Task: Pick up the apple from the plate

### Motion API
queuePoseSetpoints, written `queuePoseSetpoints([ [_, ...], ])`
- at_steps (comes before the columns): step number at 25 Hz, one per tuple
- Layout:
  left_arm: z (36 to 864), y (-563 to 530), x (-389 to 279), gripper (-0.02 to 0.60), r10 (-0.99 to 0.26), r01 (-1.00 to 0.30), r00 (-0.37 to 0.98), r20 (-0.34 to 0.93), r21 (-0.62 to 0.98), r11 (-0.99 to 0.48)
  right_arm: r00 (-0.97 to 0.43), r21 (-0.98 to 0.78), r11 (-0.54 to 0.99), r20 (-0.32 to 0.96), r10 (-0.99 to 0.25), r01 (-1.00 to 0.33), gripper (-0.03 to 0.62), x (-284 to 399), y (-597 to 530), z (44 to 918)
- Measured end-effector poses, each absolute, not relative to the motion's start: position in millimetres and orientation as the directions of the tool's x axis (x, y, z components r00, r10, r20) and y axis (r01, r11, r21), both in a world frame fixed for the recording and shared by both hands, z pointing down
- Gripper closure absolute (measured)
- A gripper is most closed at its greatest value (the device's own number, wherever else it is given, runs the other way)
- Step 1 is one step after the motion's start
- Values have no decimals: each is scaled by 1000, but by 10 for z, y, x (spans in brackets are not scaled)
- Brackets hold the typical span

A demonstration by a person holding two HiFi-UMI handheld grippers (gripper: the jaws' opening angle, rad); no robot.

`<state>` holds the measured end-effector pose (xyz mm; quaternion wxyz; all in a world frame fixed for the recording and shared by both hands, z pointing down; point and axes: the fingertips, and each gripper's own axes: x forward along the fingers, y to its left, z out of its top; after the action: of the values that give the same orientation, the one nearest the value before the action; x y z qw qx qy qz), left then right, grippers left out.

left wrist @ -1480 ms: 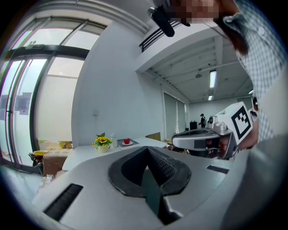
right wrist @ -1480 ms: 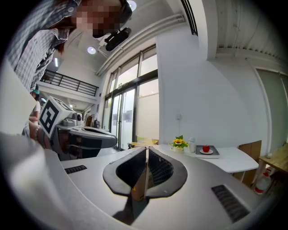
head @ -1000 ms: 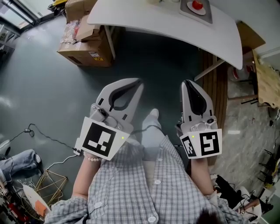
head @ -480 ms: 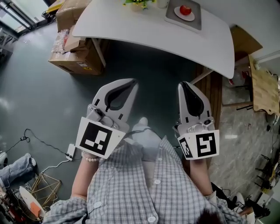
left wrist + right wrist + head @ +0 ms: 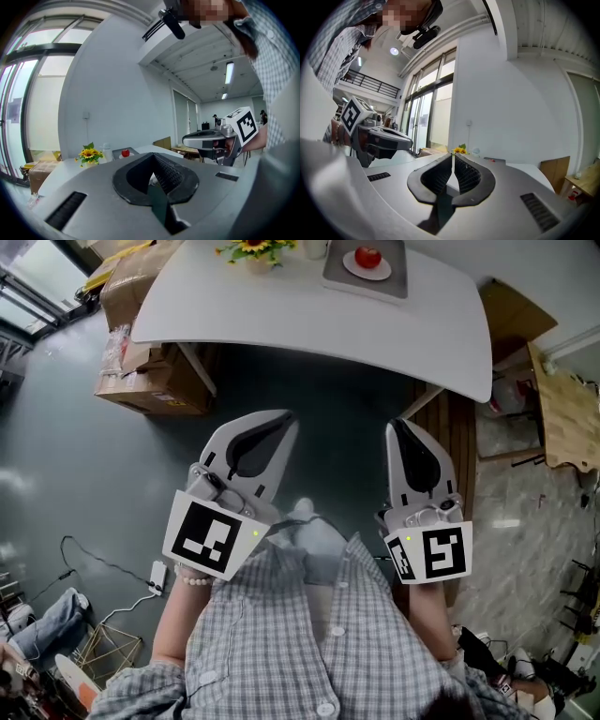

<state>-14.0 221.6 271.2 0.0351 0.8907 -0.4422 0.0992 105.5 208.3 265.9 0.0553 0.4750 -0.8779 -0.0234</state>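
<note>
A red apple [image 5: 367,257] lies on a small white plate [image 5: 354,269], which sits on a grey tray [image 5: 330,279] at the far side of a white table [image 5: 309,320]. The apple [image 5: 125,153] shows small and far in the left gripper view. My left gripper [image 5: 286,418] and right gripper [image 5: 399,422] are held side by side over the floor, well short of the table, both shut with nothing in them. In the right gripper view the jaws [image 5: 453,155] meet at the tips, and the tray [image 5: 494,160] shows far beyond them.
A sunflower bunch [image 5: 251,249] stands left of the tray. Cardboard boxes [image 5: 150,381] sit on the floor beside the table's left leg. A wooden bench [image 5: 572,399] is at the right. Cables [image 5: 112,568] lie on the floor at the left.
The view has advanced toward the table: the table, tray and apple have slid lower in the head view and more tabletop shows. Both grippers stay shut in the same pose.
</note>
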Motion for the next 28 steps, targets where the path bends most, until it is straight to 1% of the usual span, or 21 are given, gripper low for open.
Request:
queuePoseSetpoints([
  [10, 2753, 1886, 2, 571, -765, -779, 606, 218, -30, -626, -492, 89, 500, 98, -865, -861, 562, 1323, 1863, 2758],
  [18, 2741, 1372, 138, 571, -716, -727, 670, 197, -26, -687, -431, 104, 444, 125, -894, -890, 562, 1422, 1485, 2810],
  [28, 2670, 610, 33, 571, -681, -690, 707, 191, -24, -723, -390, 108, 402, 116, -913, -909, 562, 1260, 788, 2709],
])
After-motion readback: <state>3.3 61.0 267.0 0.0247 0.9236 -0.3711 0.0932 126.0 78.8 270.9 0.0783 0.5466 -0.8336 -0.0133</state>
